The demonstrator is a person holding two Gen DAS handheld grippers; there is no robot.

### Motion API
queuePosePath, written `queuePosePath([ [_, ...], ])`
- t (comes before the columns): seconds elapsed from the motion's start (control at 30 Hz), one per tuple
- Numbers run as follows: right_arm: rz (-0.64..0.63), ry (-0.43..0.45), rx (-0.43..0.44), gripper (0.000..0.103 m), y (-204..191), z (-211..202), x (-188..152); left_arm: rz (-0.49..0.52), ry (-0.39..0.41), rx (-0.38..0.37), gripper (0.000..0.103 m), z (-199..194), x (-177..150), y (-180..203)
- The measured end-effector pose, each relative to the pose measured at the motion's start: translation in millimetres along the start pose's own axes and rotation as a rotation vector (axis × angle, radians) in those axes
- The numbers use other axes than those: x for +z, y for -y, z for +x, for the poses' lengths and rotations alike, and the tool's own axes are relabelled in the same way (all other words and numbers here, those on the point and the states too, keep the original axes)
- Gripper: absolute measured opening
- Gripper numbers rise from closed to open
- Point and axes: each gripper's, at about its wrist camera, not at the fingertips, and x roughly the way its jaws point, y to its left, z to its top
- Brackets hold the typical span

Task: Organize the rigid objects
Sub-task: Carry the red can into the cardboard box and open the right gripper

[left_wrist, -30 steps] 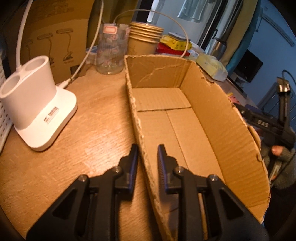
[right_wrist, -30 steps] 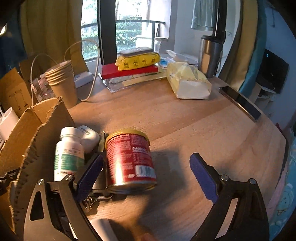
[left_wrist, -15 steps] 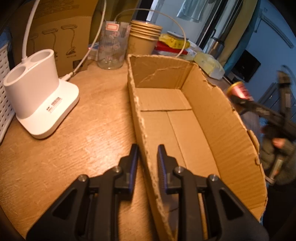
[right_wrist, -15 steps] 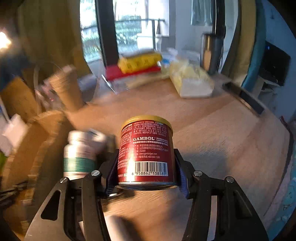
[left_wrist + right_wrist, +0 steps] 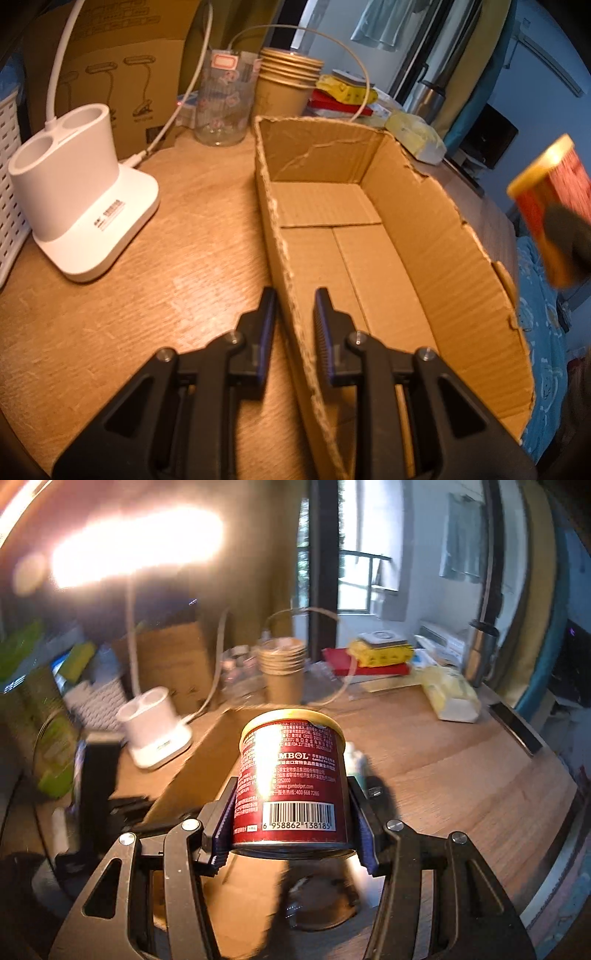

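Observation:
My right gripper (image 5: pixel 291 823) is shut on a red can with a gold rim (image 5: pixel 291 779) and holds it in the air above the table. The can also shows blurred at the right edge of the left wrist view (image 5: pixel 554 206), beyond the box's right wall. My left gripper (image 5: pixel 294 325) is shut on the left wall of an open, empty cardboard box (image 5: pixel 369 236), one finger inside and one outside. A white bottle (image 5: pixel 356 764) is mostly hidden behind the can.
A white two-hole holder (image 5: pixel 79 206) stands left of the box. A glass jar (image 5: pixel 225 103), a stack of paper cups (image 5: pixel 286 85), a red and yellow pile (image 5: pixel 343 92) and a yellow pack (image 5: pixel 417 136) line the back. A phone (image 5: pixel 513 727) lies at the right edge.
My right gripper closed on the red can, lifted it off the table and carried it up and left toward the box. My left gripper stays clamped on the box wall.

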Motion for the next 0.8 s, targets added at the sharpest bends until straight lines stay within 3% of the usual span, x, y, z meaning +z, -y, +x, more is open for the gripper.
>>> queuePosePath([
  [0.2, -0.013, -0.062, 0.093, 0.057, -25, 18, -20, 0.023, 0.017, 0.029, 0.022, -1, 0, 5],
  [0.47, 0.023, -0.114, 0.104, 0.057, -14, 34, -31, 0.031, 0.014, 0.036, 0.022, 1, 3, 5],
  [0.7, 0.015, -0.101, 0.091, 0.057, -19, 36, -34, 0.031, 0.012, 0.035, 0.022, 2, 4, 6],
  [0.8, 0.024, -0.099, 0.112, 0.068, -18, 36, -33, 0.034, 0.013, 0.036, 0.022, 2, 4, 6],
])
